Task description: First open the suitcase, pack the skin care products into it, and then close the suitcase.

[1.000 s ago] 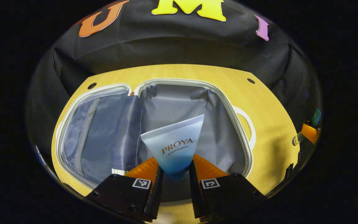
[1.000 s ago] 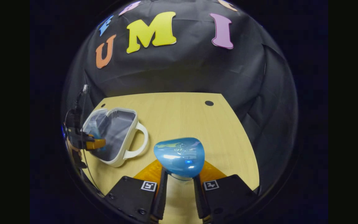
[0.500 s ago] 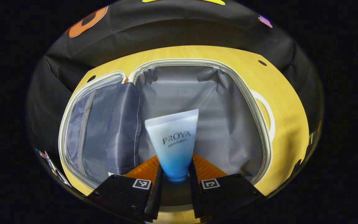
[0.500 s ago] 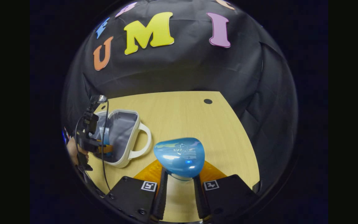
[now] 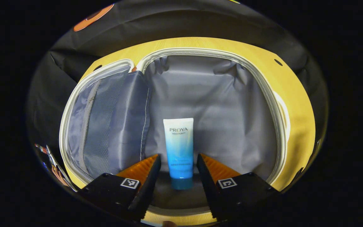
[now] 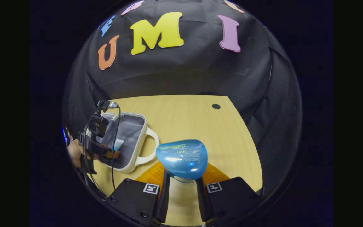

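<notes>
1. Our left claw (image 5: 177, 167) hangs with its jaws spread apart, over the suitcase's (image 5: 273, 104) right-hand compartment.
2. The tube (image 5: 179, 151) lies flat on the grey lining between the parted fingers, touching neither, cap toward us at 6 o'clock.
3. The mesh-pocket half (image 5: 90, 126) lies open at 9 o'clock.
4. Our right claw (image 6: 181, 189) is clamped on a blue rounded bottle (image 6: 182, 157), held above the table (image 6: 200, 126).
5. From there, the suitcase sits at 9 o'clock, with the left claw and a hand (image 6: 76, 153) over it.
6. We judge packing is partway done; next, the left claw must withdraw so the bottle can go in.
</notes>
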Available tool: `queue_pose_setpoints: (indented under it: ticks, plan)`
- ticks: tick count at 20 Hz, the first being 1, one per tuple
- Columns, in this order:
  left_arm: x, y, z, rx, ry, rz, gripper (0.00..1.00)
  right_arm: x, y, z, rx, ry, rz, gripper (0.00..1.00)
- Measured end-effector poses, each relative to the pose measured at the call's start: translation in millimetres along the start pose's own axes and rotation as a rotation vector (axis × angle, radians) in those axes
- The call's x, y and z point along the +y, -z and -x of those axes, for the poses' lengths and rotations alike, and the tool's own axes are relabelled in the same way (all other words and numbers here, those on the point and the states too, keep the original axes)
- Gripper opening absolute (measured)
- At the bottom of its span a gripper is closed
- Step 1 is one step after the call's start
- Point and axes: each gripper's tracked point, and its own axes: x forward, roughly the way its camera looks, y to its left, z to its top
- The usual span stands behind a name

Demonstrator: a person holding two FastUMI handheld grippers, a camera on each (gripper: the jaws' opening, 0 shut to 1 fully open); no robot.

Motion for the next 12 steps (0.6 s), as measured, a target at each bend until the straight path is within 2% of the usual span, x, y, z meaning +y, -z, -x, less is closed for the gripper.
queue_pose_setpoints:
  ticks: [1,3,6,8,10,12]
  plan:
    - [-3,1,9,-0.014,0.011,0.008,0.88,8,-10,-3,-0.013,-0.011,0.006,0.37]
    - [-2,-2,39,-0.062,-0.004,0.0,0.98,28,-32,-9,-0.043,-0.035,0.015,0.35]
    - [5,-23,104,-0.285,0.013,-0.012,0.97,66,-49,-22,-0.057,-0.083,0.04,0.35]
    - [33,-34,149,-0.418,-0.037,-0.026,0.96,97,-49,-35,-0.045,-0.121,0.039,0.37]
    - [69,-44,193,-0.526,-0.081,0.007,0.96,136,-32,-53,0.011,-0.174,0.027,0.36]
    - [96,-62,237,-0.652,-0.094,0.048,0.96,173,-8,-70,0.081,-0.214,0.029,0.38]
